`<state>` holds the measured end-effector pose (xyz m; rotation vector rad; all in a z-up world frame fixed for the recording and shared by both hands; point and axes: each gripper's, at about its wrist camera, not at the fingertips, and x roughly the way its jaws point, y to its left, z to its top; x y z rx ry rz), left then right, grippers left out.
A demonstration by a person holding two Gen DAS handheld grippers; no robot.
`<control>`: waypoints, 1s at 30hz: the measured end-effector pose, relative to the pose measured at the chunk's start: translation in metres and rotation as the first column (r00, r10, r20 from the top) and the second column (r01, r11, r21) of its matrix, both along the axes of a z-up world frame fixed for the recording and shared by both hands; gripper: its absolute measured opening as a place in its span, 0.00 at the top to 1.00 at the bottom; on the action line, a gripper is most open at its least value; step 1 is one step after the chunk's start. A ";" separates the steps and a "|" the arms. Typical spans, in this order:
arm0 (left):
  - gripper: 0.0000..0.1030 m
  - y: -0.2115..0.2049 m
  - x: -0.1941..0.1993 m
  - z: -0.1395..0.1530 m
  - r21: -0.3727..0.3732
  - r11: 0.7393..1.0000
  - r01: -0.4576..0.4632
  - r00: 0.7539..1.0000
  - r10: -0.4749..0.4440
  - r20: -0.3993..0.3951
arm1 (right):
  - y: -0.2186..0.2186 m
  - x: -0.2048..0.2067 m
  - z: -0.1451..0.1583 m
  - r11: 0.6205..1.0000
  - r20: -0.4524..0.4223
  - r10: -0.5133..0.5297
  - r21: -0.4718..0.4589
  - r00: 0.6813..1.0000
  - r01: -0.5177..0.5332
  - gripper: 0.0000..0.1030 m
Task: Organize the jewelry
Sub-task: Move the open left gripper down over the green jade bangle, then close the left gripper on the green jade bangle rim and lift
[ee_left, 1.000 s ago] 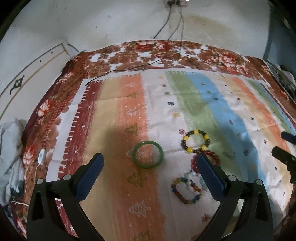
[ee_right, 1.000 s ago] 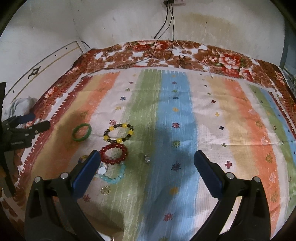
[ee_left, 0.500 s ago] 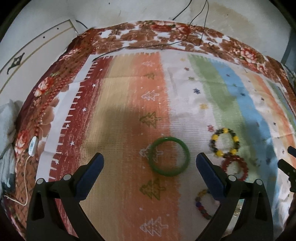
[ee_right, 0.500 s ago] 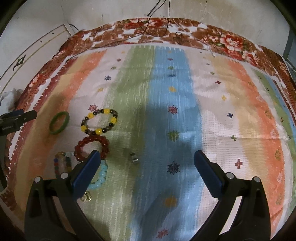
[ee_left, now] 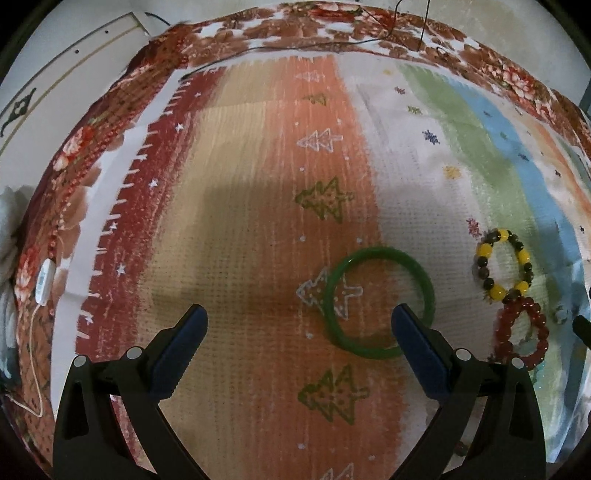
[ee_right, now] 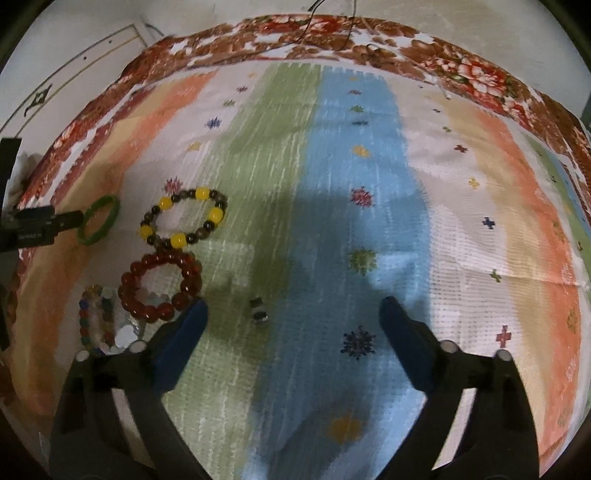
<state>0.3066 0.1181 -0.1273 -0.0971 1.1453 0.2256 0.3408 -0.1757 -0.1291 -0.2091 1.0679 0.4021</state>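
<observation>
A green bangle (ee_left: 378, 302) lies flat on the striped cloth (ee_left: 258, 229). My left gripper (ee_left: 299, 328) is open and low over the cloth, its right finger over the bangle's near right rim. A yellow-and-dark bead bracelet (ee_left: 504, 264) and a red bead bracelet (ee_left: 521, 332) lie to the right. In the right wrist view the bangle (ee_right: 99, 219), yellow bracelet (ee_right: 184, 218), red bracelet (ee_right: 160, 286), a multicoloured bracelet (ee_right: 96, 317) and a small ring (ee_right: 258, 312) lie at left. My right gripper (ee_right: 293, 325) is open and empty above the cloth.
The cloth lies on a floral red bedspread (ee_left: 332, 26) against a white wall. A white cable with a switch (ee_left: 44, 280) runs along the left edge. The left gripper shows in the right wrist view (ee_right: 40, 225) beside the bangle.
Both grippers have moved forward and down towards the cloth. The left gripper has closed in on the green bangle, which now sits by its right finger. Nothing was grasped.
</observation>
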 end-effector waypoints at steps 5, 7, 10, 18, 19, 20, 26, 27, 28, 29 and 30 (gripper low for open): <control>0.07 -0.001 0.004 -0.010 0.004 1.000 0.015 1.000 -0.015 -0.020 | 0.005 -0.001 -0.009 0.999 -0.011 0.026 -0.019 1.000 -0.026 0.16; 0.18 -0.001 0.005 -0.015 -0.004 1.000 0.019 0.999 -0.019 -0.033 | 0.006 -0.001 -0.014 0.999 -0.020 0.033 -0.024 0.999 -0.033 0.20; 0.21 -0.002 0.006 -0.019 -0.001 0.999 0.033 0.999 -0.033 -0.037 | 0.006 -0.001 -0.020 0.999 -0.040 0.044 -0.025 0.998 -0.045 0.27; 0.40 -0.010 0.007 -0.019 -0.005 0.996 0.086 0.996 -0.086 -0.034 | 0.008 0.001 -0.025 0.998 -0.047 0.058 -0.023 0.997 -0.059 0.50; 0.45 -0.012 0.008 -0.019 -0.001 0.995 0.096 0.995 -0.096 -0.033 | 0.008 0.001 -0.025 0.998 -0.046 0.054 -0.022 0.997 -0.055 0.51; 0.47 -0.013 0.008 -0.019 -0.002 0.995 0.103 0.994 -0.103 -0.033 | 0.008 0.001 -0.025 0.998 -0.048 0.052 -0.023 0.998 -0.053 0.51; 0.62 -0.017 0.008 -0.019 -0.025 0.993 0.119 0.992 -0.120 -0.028 | 0.008 0.002 -0.024 0.998 -0.047 0.050 -0.029 0.998 -0.051 0.70; 0.66 -0.017 0.008 -0.019 -0.027 0.992 0.121 0.992 -0.122 -0.027 | 0.008 0.002 -0.024 0.998 -0.047 0.050 -0.029 0.998 -0.051 0.70; 0.71 -0.016 0.007 -0.019 -0.029 0.992 0.121 0.992 -0.122 -0.027 | 0.009 0.002 -0.024 0.998 -0.047 0.051 -0.029 0.998 -0.052 0.71; 0.74 -0.017 0.007 -0.019 -0.030 0.992 0.122 0.992 -0.123 -0.028 | 0.009 0.002 -0.024 0.998 -0.051 0.056 -0.026 0.997 -0.057 0.77; 0.82 -0.018 0.007 -0.019 -0.030 0.992 0.123 0.992 -0.124 -0.028 | 0.010 0.001 -0.024 0.998 -0.051 0.057 -0.026 0.997 -0.058 0.84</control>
